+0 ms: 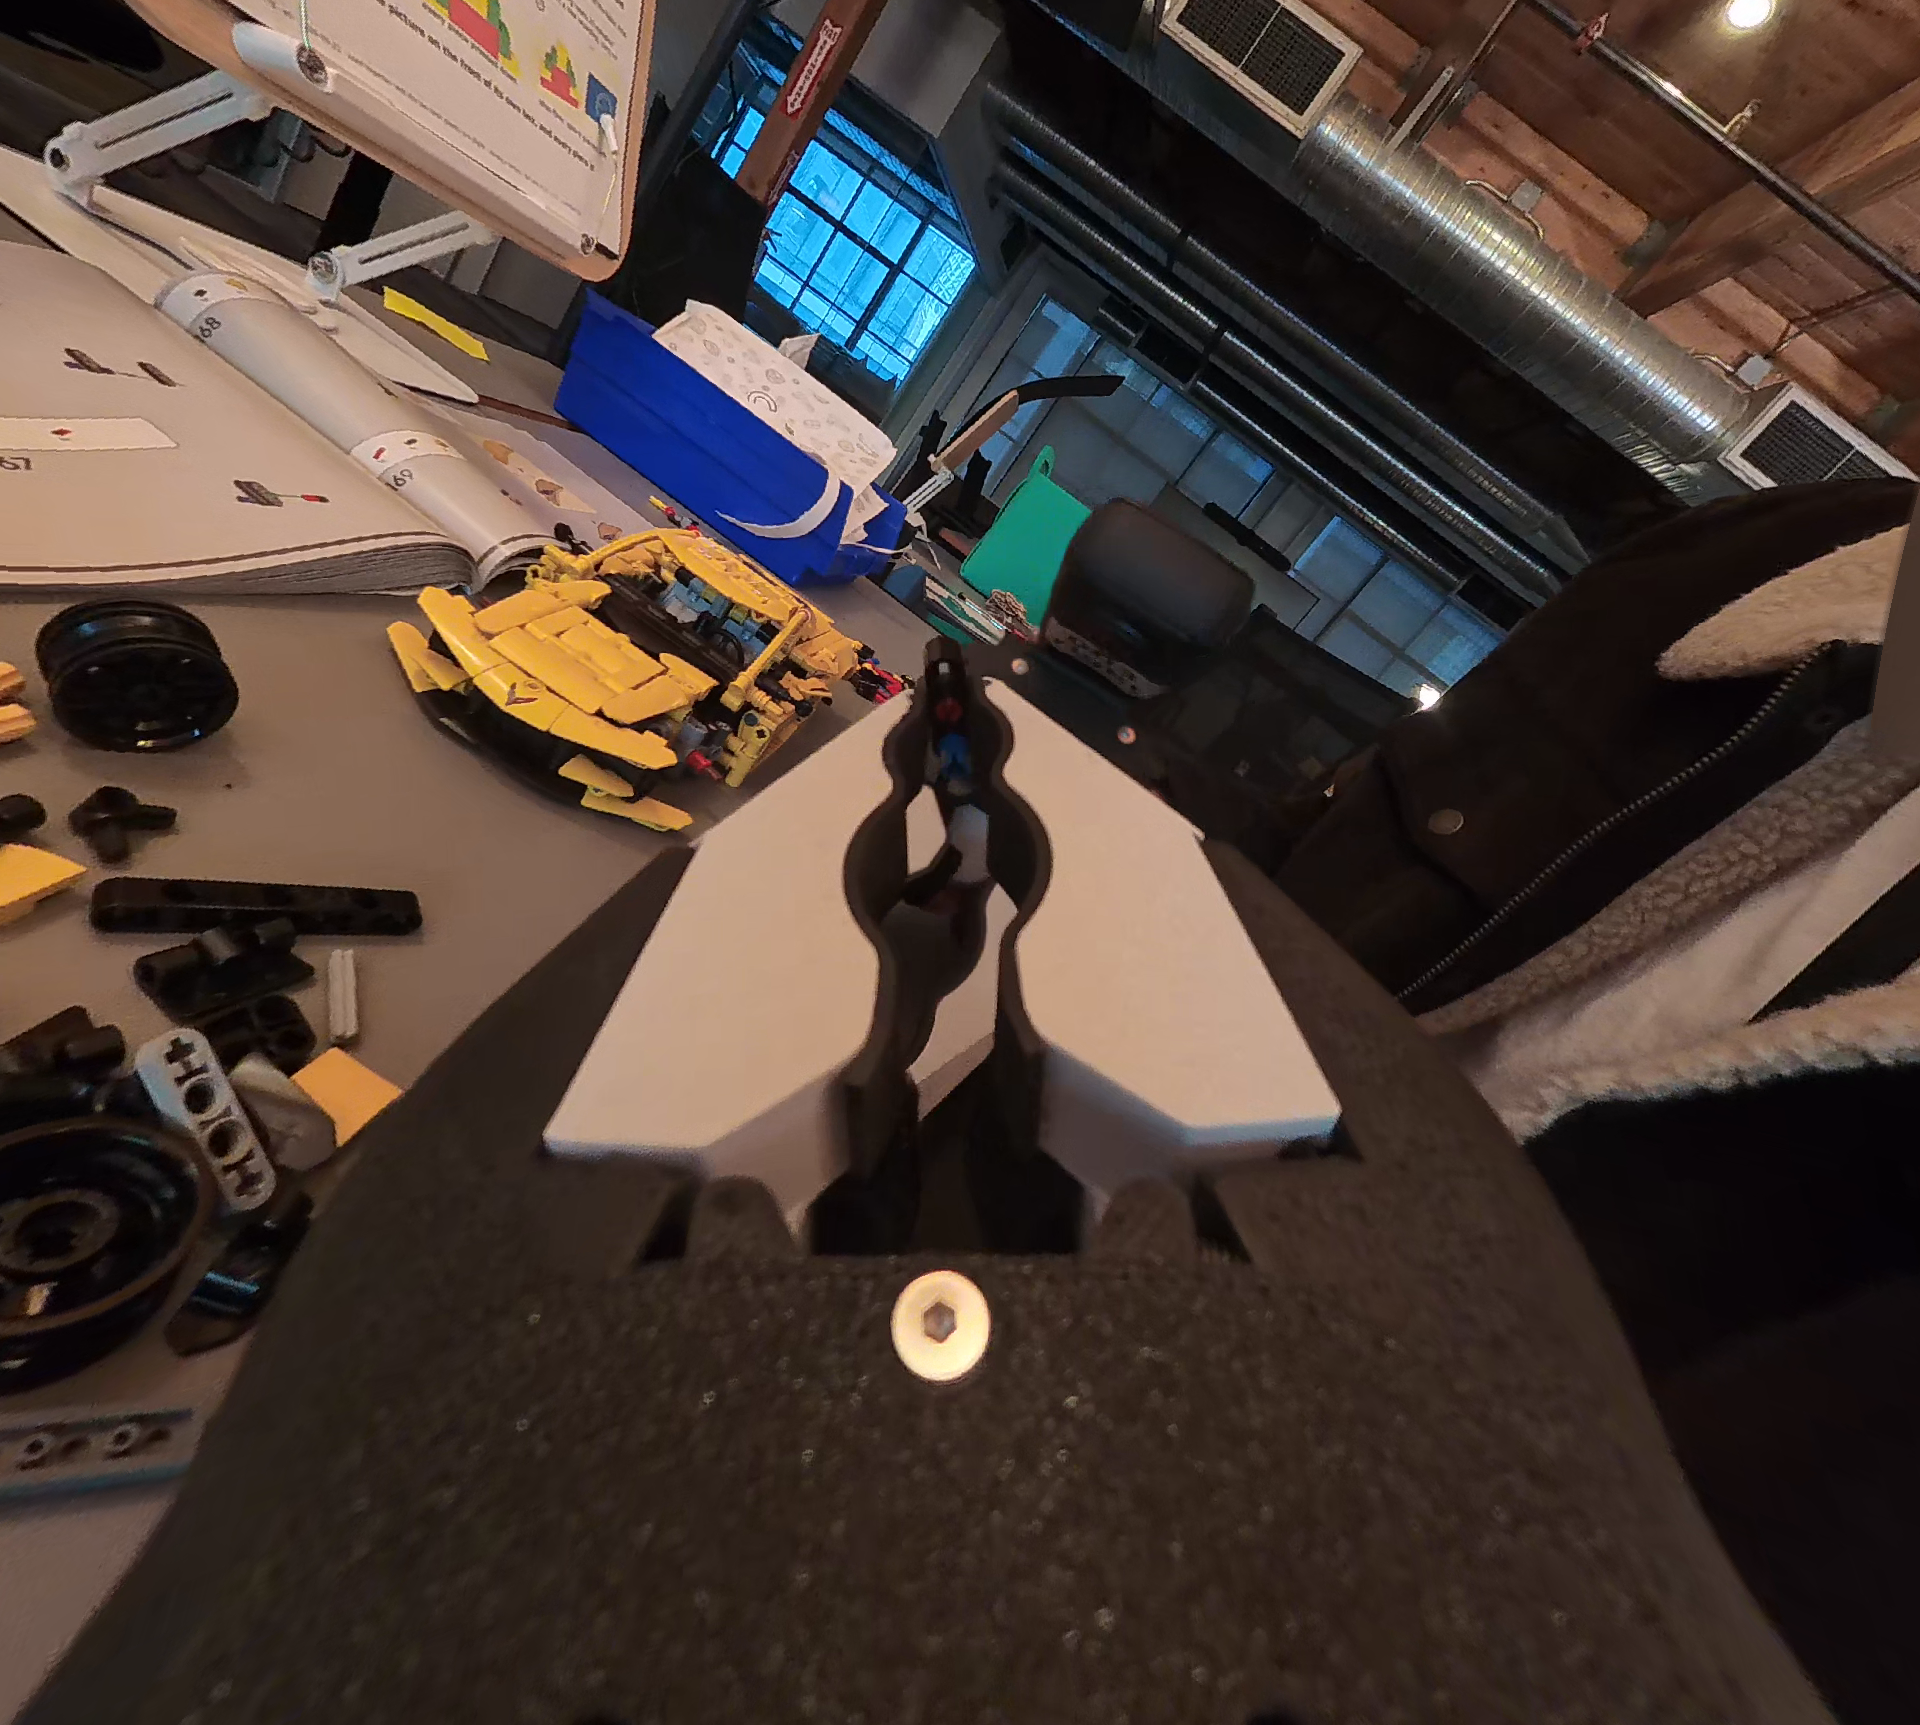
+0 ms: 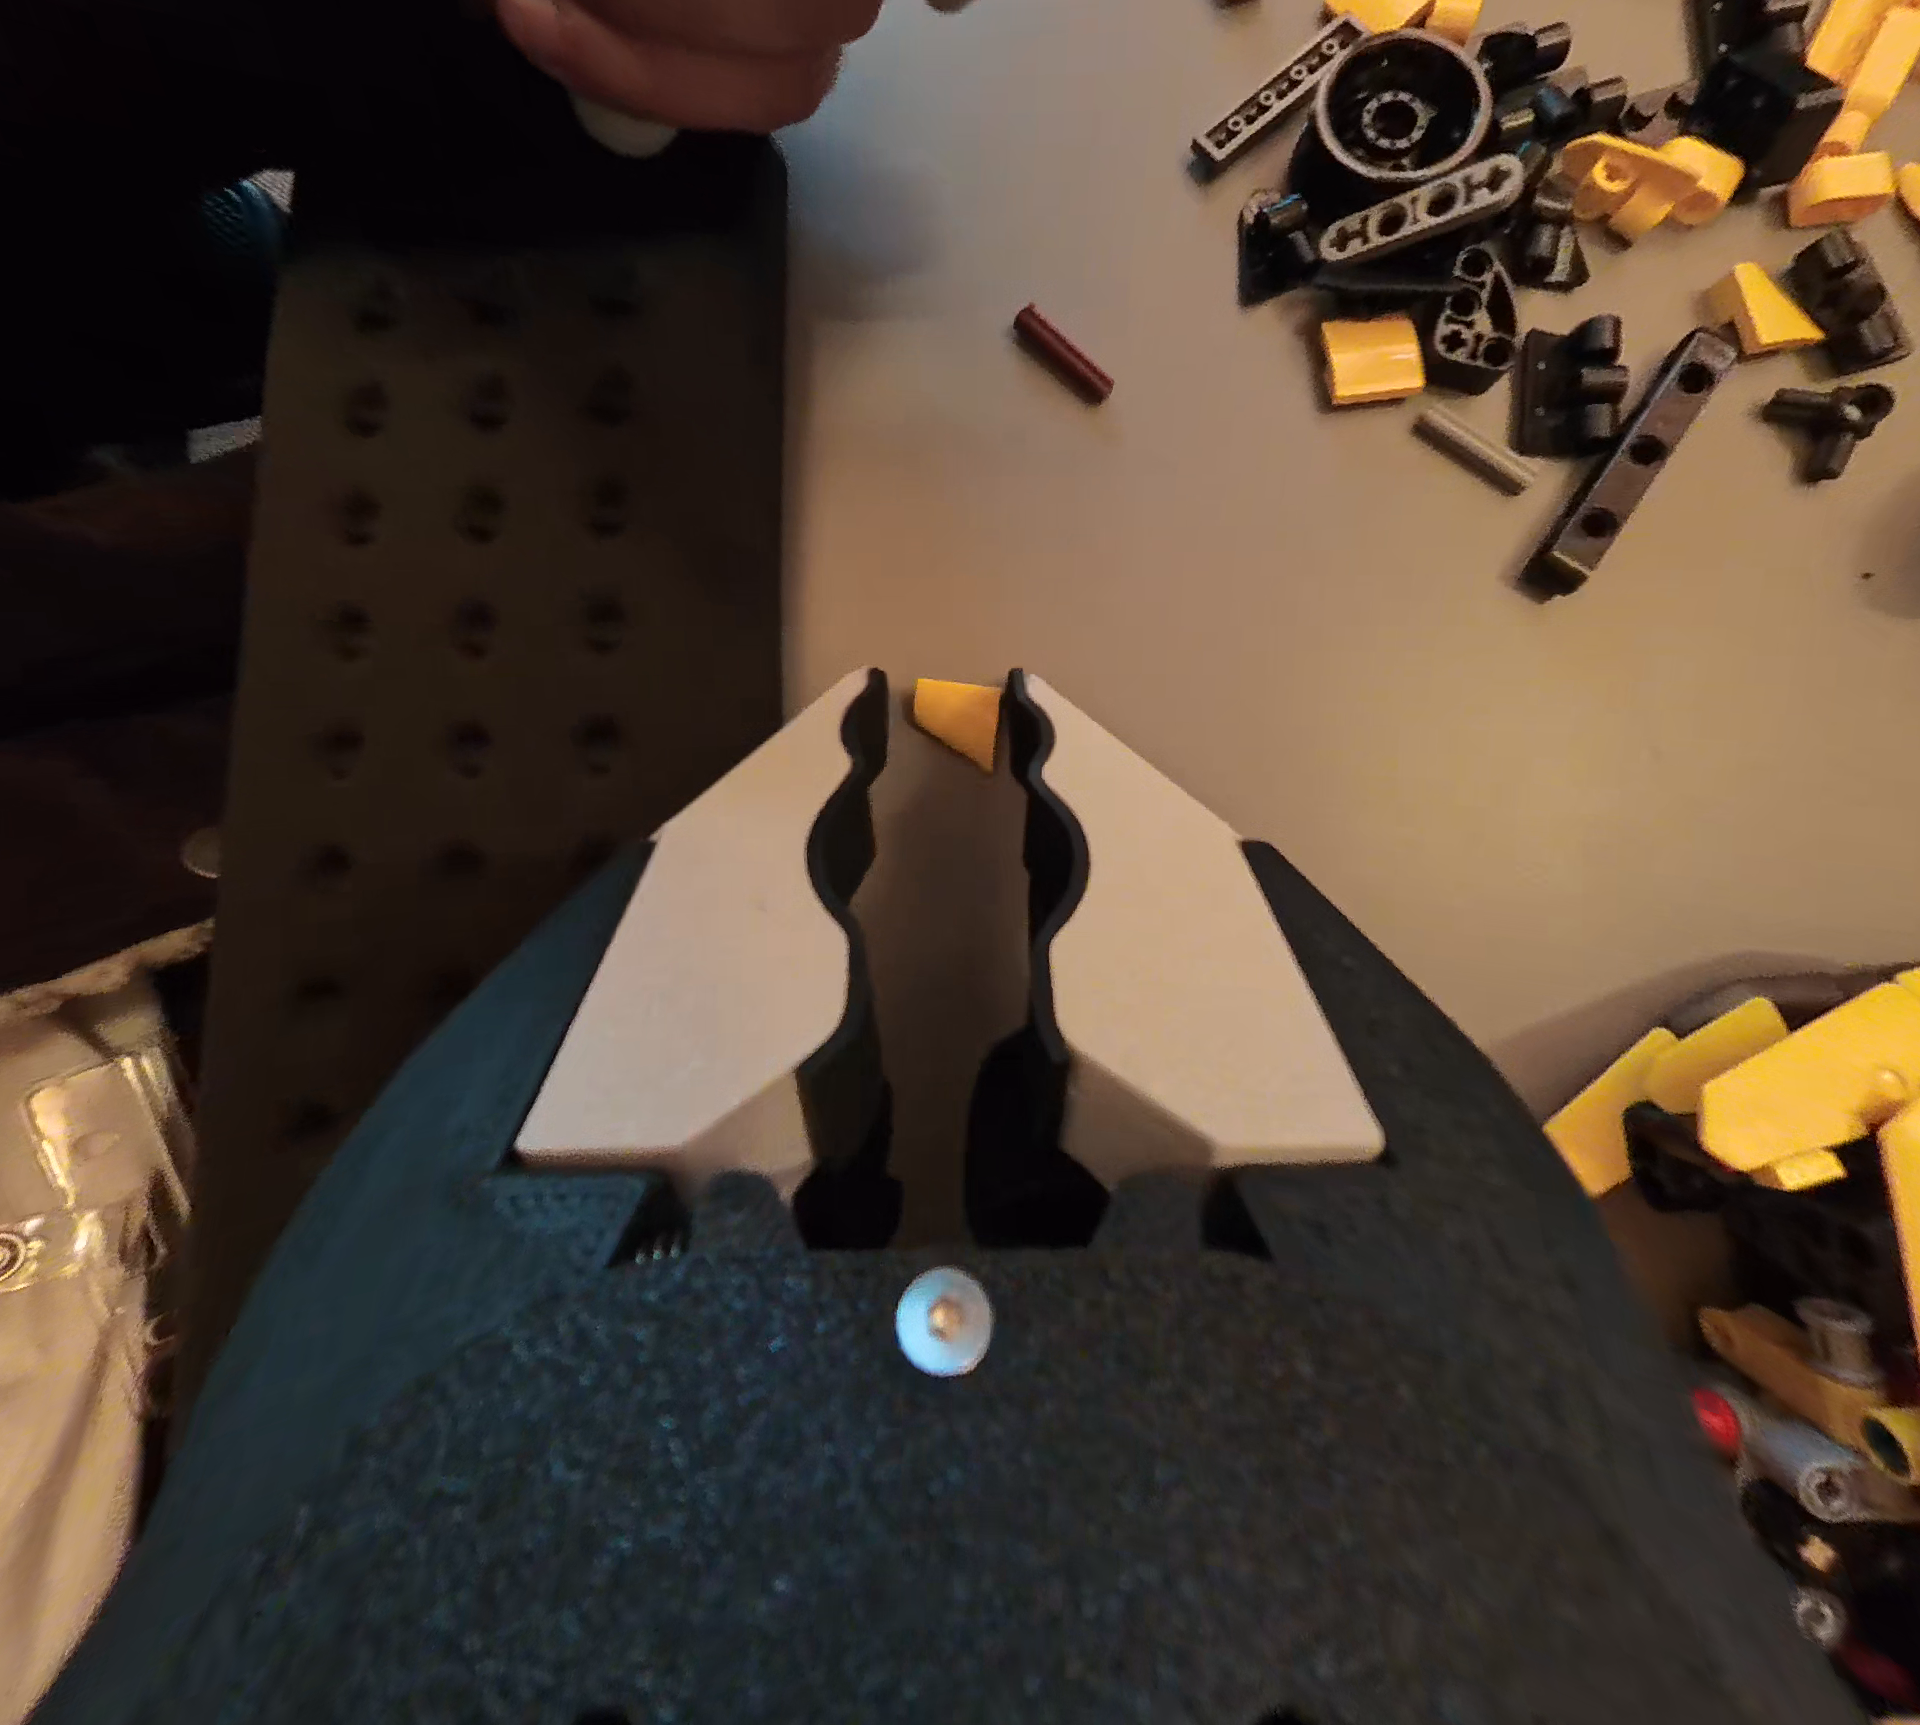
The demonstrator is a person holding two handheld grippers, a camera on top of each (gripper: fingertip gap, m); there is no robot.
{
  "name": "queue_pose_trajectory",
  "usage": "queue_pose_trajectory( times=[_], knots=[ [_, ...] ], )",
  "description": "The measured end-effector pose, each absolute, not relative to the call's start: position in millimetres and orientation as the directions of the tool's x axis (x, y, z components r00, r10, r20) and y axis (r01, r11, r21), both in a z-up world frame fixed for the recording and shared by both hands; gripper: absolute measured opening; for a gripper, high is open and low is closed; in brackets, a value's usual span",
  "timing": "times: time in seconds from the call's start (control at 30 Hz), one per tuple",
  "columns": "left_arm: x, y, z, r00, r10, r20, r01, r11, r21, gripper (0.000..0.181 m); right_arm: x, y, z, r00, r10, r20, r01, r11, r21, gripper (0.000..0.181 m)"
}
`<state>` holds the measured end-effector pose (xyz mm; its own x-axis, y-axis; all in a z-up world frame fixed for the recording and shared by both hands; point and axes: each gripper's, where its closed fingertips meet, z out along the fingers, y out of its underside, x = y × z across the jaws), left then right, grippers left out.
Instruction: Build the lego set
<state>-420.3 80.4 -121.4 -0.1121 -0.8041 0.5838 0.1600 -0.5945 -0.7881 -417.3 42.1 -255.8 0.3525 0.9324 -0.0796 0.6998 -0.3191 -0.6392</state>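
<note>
The left gripper [image 1: 951,688] is raised off the table [image 1: 499,854], pinched tight on a small assembly [image 1: 954,776] of black, red, blue and white pieces. The yellow car [image 1: 623,667] sits beyond loose parts [image 1: 249,906], beside the open manual [image 1: 208,470]. The right gripper [image 2: 948,719] points down at the table, narrowly parted around a yellow wedge [image 2: 958,716]; whether it grips is unclear
</note>
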Motion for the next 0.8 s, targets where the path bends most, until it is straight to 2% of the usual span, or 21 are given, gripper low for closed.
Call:
queue_pose_trajectory(
  times=[0.13,0.3,0.37,0.7,0.8],
  knots=[
    [-420.9,81.7,-120.8,-0.113,-0.802,0.587,0.169,-0.597,-0.784,0.006,-413.2,43.2,-256.0,0.401,0.915,-0.036,0.708,-0.335,-0.622,0.024],
    [-420.5,82.7,-119.9,-0.112,-0.801,0.588,0.179,-0.598,-0.781,0.006,-412.9,40.4,-255.9,0.515,0.854,-0.069,0.652,-0.443,-0.615,0.03],
    [-419.9,83.3,-120.0,-0.107,-0.8,0.591,0.182,-0.6,-0.779,0.006,-412.2,41.5,-256.3,0.54,0.84,-0.044,0.648,-0.449,-0.615,0.028],
    [-420.2,83.3,-118.8,-0.122,-0.789,0.602,0.19,-0.614,-0.766,0.006,-407.1,36.3,-250.0,0.472,0.881,-0.007,0.689,-0.374,-0.62,0.024],
    [-420.3,83.2,-118.7,-0.125,-0.788,0.603,0.19,-0.616,-0.765,0.007,-409.2,34.8,-251.0,0.492,0.87,-0.025,0.684,-0.404,-0.607,0.023]
  ],
)
